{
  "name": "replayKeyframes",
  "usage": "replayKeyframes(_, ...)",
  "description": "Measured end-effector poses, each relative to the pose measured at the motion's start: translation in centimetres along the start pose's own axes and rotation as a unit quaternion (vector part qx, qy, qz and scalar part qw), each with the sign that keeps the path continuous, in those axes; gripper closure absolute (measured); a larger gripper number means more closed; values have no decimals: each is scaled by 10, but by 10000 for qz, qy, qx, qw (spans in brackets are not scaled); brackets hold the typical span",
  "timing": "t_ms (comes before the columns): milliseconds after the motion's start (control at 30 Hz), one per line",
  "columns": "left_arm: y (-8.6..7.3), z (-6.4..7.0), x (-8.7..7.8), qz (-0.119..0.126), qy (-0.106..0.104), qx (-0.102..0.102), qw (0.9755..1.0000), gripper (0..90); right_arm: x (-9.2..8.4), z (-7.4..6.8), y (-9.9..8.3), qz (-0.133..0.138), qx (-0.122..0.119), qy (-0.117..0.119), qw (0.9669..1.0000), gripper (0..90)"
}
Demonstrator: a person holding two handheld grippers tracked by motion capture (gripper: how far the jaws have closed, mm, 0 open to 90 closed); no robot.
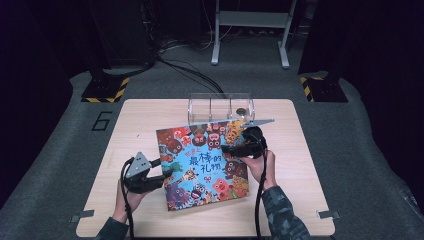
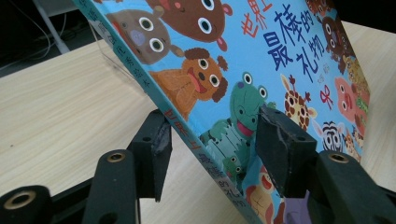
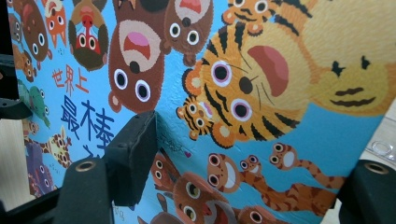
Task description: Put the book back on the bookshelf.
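Two grippers grasp our picture book (image 1: 205,167), tilted above the table's (image 1: 300,165) middle: left gripper (image 1: 167,176) pinches its spine edge, right gripper (image 1: 235,148) straddles its far corner, grip unclear. Lifted already; placing seemingly remains, perhaps into the clear box (image 1: 220,107).

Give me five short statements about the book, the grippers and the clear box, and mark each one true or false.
1. The book has a blue cover with cartoon animals. True.
2. The left gripper has its jaws on either side of the book's spine edge. True.
3. The book lies flat on the table. False: the left gripper view shows it tilted, with its edge raised off the wood.
4. The clear box stands on the near side of the book. False: it stands behind the book, at the table's far edge.
5. The right gripper is at the book's far right part. True.
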State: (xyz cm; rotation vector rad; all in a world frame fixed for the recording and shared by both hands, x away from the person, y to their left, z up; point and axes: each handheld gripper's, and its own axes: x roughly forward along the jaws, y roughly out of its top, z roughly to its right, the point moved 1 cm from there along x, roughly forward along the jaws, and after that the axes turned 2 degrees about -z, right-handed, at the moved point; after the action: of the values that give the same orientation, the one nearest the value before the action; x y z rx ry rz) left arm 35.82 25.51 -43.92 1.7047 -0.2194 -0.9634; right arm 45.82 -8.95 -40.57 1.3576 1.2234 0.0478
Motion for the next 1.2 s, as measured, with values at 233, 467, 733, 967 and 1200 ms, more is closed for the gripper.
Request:
replayKeyframes(233, 2, 1, -2, 25, 43, 66, 10000, 484, -2, -2, 2, 46, -27, -14, 10000, 304)
replayKeyframes(467, 3, 2, -5, 59, 104, 126, 9998, 489, -3, -3, 4, 115, -144, -24, 9998, 303)
replayKeyframes(733, 4, 3, -7, 131, 185, 192, 9996, 495, -5, -5, 7, 183, -217, -27, 9996, 300)
replayKeyframes(967, 6, 2, -9, 198, 239, 224, 9993, 514, -7, -6, 9, 245, -268, -17, 9993, 300)
replayKeyframes(1200, 8, 1, -12, 268, 356, 267, 9986, 537, -9, -9, 12, 343, -401, -26, 9986, 299)
